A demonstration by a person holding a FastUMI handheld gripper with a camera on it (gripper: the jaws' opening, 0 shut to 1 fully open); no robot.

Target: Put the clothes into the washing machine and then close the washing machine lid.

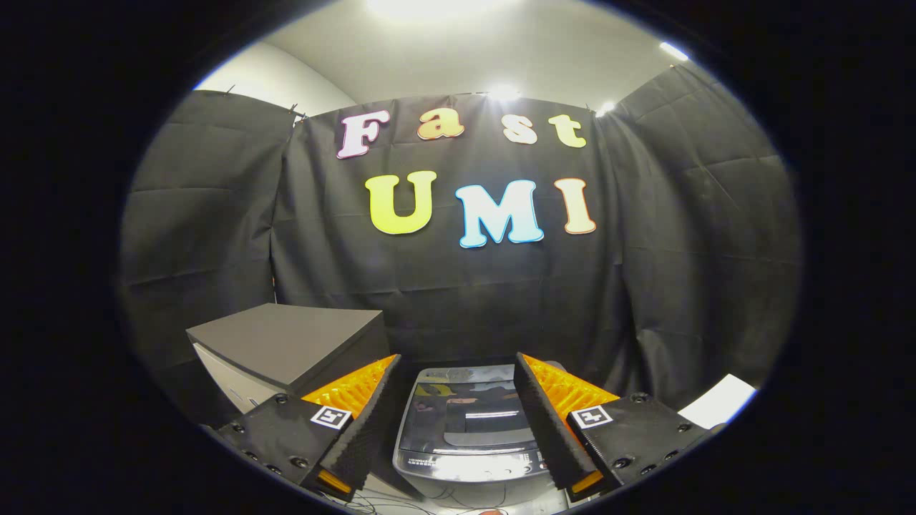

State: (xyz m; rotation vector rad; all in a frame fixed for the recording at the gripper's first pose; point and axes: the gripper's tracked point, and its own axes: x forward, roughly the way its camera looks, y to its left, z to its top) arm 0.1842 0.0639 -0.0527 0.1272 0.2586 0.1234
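Between the two fingers of the tongs, and a little beyond and below them, stands the small grey top-loading washing machine, seen from its front. Its dark glossy lid lies flat and closed over the tub, mirroring the lamps overhead, and a pale control strip runs along the near edge of the top. The tongs stand wide apart and hold nothing; each finger has a black ribbed pad facing inward, an orange ribbed body behind it, and a small square black-and-white marker on its black mount. Neither finger touches the machine. To the left of the left finger, and behind it, sits a dark grey box with a flat top and white side panel, well clear of the machine. Thin dark cables trail over the pale surface just ahead of the machine's base. A white flat object lies beyond the right finger, its nature unclear.
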